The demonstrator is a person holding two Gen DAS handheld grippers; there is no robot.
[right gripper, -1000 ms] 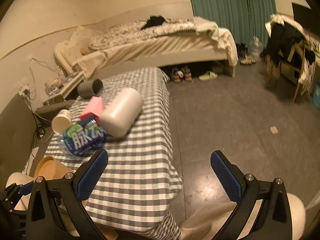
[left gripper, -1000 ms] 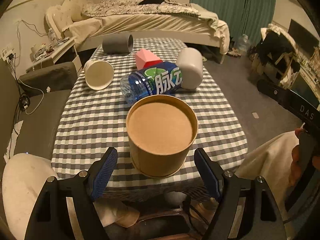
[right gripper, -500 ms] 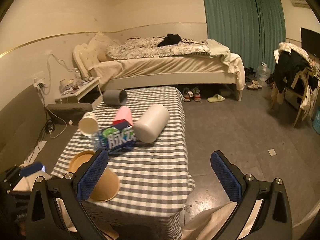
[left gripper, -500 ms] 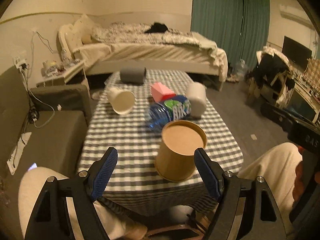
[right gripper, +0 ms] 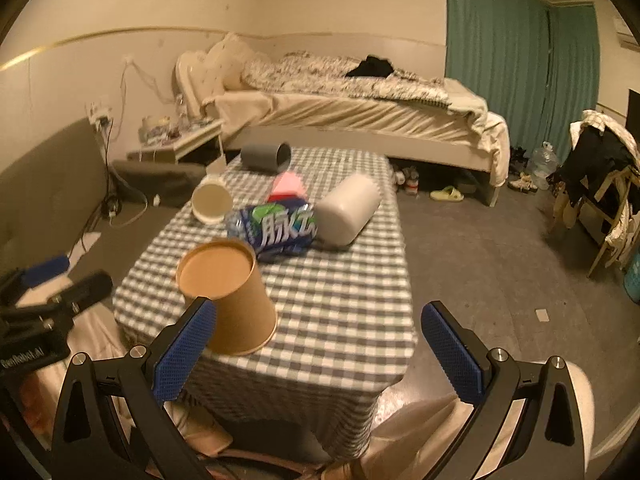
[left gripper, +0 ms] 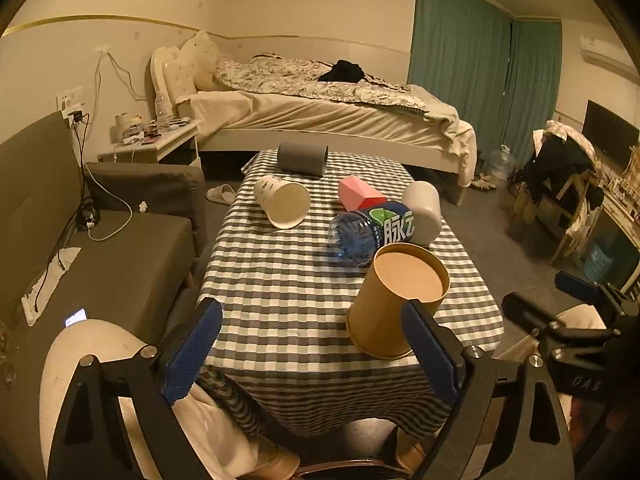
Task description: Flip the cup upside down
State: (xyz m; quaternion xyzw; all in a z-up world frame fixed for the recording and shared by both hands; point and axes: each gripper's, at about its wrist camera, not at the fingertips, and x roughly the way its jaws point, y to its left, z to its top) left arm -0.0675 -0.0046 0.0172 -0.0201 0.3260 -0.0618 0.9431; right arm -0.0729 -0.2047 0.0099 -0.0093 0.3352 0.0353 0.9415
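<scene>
A brown paper cup (left gripper: 394,300) stands upside down, flat base up, near the front edge of the checked table (left gripper: 280,280). It also shows in the right wrist view (right gripper: 230,294). My left gripper (left gripper: 312,354) is open and empty, pulled back in front of the table, with the cup just behind its right finger. My right gripper (right gripper: 318,354) is open and empty, off the table's front right side, with the cup behind its left finger.
On the table lie a white paper cup (left gripper: 282,204), a grey cup (left gripper: 302,159), a white cup (left gripper: 422,212), a pink box (left gripper: 360,198) and a blue water bottle (left gripper: 372,232). A sofa (left gripper: 100,248) stands left, a bed (left gripper: 328,112) behind.
Both grippers have drawn back and up from the table. The brown cup stays standing base up where the left gripper left it.
</scene>
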